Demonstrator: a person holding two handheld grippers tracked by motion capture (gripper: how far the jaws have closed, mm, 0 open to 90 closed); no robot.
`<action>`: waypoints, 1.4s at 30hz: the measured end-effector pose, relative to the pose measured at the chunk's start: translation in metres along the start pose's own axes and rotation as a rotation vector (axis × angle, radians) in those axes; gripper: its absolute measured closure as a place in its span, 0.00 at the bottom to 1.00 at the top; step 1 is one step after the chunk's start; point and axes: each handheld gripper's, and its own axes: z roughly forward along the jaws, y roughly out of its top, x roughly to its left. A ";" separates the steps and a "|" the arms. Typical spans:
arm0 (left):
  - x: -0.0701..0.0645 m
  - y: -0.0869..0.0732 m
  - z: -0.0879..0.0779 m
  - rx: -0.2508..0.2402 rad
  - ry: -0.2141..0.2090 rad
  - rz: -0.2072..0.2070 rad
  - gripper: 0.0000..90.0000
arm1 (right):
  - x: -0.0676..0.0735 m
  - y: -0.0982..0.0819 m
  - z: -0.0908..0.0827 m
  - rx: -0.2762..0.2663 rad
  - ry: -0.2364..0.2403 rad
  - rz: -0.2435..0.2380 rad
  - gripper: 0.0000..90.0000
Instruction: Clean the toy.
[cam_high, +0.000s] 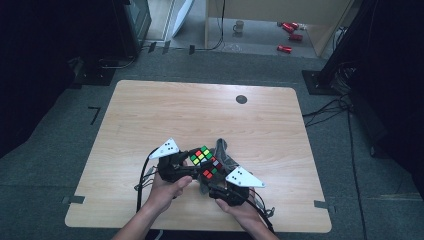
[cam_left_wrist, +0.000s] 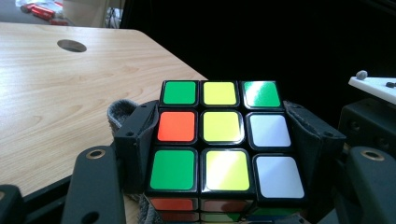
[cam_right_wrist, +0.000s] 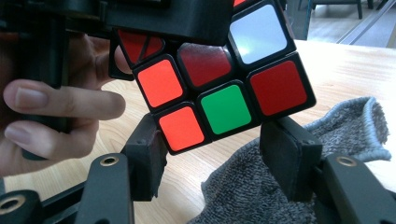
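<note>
Your left gripper (cam_left_wrist: 219, 140) clamps a scrambled cube (cam_left_wrist: 222, 140) (top face green, yellow, white, one orange) above the table (cam_high: 150, 115). Your right gripper (cam_right_wrist: 219, 154) stands open beneath its lower edge, jaws either side, above a grey cloth (cam_right_wrist: 243, 191)

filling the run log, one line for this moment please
left claw: shut on multicoloured plastic puzzle cube | right claw: open, below cube | grey towel: on table

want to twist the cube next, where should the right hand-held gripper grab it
Grip the bottom layer of the cube, pads on two opposite flat faces, coming from below. The left hand-held gripper already clamps the upper layers, and the right hand-held gripper sits just under the free bottom row, jaws either side.
</note>
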 end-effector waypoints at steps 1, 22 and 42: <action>0.000 0.000 0.000 0.003 0.002 -0.001 0.39 | 0.000 0.000 0.000 -0.002 -0.016 -0.039 0.48; 0.010 0.003 -0.002 0.060 -0.028 -0.078 0.39 | -0.010 0.000 -0.005 -0.001 -0.023 -0.133 0.52; 0.012 0.006 -0.007 0.068 -0.073 -0.058 0.39 | -0.016 0.004 -0.013 -0.050 -0.065 -0.177 0.67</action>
